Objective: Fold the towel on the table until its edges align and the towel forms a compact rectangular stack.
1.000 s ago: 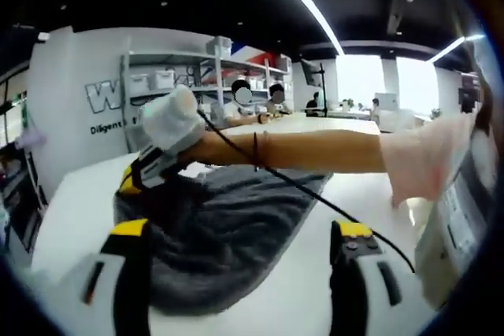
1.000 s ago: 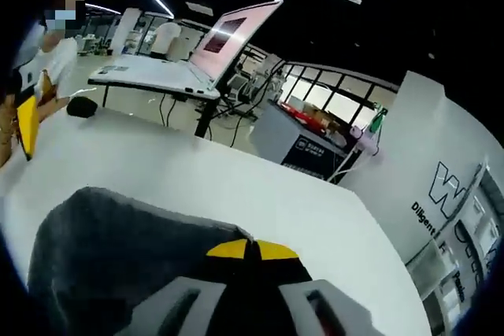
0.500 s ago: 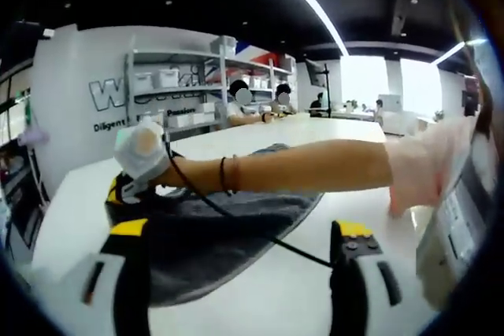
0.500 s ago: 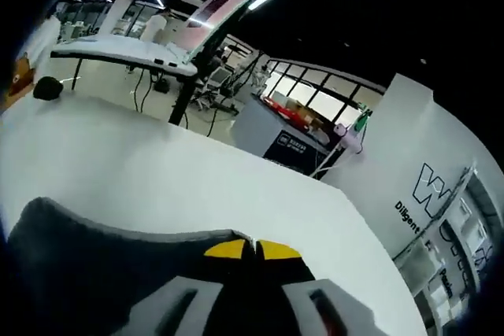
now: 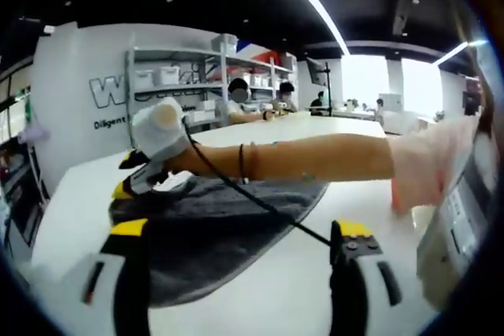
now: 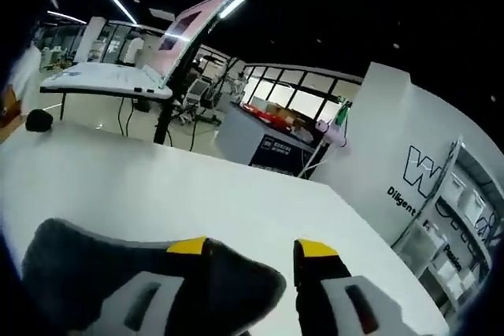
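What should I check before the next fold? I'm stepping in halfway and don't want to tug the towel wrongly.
1. Right gripper released: ok, its jaws stand apart with the towel corner lying between them.
2. Left gripper free: ok, jaws wide open, nothing between them.
3. Towel on the table: ok, the grey cloth lies on the white top.
4. Edges aligned: cannot tell, the person's arm crosses over the far edge.
5. Compact rectangle reached: not ok, the near edge curves and the cloth is spread wide.
6. Cable clear: not ok, it trails across the towel.
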Action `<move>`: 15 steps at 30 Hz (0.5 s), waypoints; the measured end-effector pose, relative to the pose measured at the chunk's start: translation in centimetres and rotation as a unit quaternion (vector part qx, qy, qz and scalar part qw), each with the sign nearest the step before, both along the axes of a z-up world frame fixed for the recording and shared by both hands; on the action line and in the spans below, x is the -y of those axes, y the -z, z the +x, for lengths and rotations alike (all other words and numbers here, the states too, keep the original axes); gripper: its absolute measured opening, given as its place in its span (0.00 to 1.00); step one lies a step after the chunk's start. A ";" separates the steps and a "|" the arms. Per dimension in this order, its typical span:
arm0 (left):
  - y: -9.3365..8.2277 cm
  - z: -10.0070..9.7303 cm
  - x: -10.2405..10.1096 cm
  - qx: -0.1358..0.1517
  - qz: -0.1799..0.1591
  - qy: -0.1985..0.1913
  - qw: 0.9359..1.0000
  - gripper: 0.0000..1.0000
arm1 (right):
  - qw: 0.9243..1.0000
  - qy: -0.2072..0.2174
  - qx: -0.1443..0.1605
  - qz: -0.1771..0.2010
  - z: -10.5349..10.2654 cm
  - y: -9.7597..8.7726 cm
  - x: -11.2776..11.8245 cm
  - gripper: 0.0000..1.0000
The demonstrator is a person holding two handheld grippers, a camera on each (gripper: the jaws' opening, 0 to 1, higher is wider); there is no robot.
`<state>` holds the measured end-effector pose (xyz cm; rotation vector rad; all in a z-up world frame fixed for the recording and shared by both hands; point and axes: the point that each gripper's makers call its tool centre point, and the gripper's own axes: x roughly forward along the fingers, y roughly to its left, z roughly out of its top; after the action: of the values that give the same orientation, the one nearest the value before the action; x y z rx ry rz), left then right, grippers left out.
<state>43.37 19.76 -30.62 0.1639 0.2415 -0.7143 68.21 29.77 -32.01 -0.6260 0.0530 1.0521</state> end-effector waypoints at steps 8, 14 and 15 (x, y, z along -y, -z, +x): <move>0.1 0.0 0.2 -0.009 -0.015 0.014 1.000 0.99 | 1.000 -0.006 -0.022 -0.012 -2.8 -1.0 4.9 0.74; 0.6 0.4 -0.5 -0.014 -0.009 -0.002 1.000 0.99 | 0.999 0.012 -0.041 -0.003 -3.6 -1.8 10.7 0.82; 0.5 0.3 -0.5 -0.014 -0.013 -0.001 1.000 0.99 | 0.999 0.015 -0.042 -0.002 -3.8 -1.9 12.2 0.84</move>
<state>43.69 20.29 -31.15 0.1297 0.2587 -0.7184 64.40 17.55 -30.11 -0.5820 0.1377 1.0500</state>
